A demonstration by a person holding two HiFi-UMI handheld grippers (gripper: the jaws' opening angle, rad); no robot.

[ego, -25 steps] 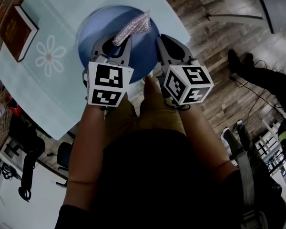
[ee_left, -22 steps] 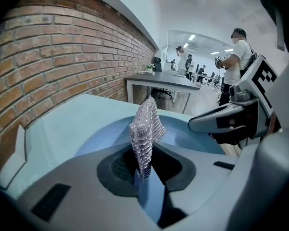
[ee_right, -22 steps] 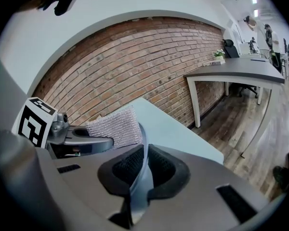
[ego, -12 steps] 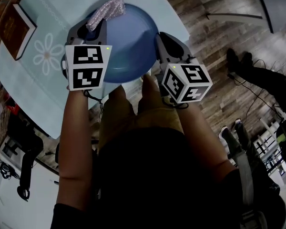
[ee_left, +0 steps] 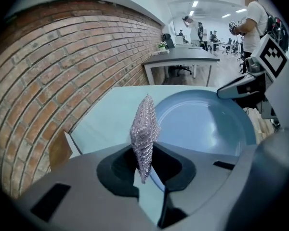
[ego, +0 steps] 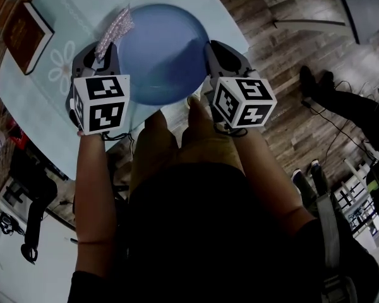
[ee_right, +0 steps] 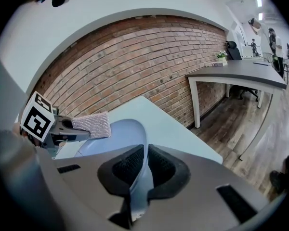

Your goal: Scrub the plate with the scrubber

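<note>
Head view: the blue plate (ego: 161,52) sits over the table (ego: 44,100), its rim nearest the right gripper (ego: 210,50) pinched there. Left gripper view: the left gripper (ee_left: 145,170) clamps the scrubber (ee_left: 144,129), long axis straight out from its jaws, plate to their right. Right gripper view: jaws closed on the plate's edge, scrubber ahead-left

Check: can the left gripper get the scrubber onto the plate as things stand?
Probably yes. The left gripper holds the scrubber just left of the plate, whose face is bare; the right gripper clamps only its opposite edge.
</note>
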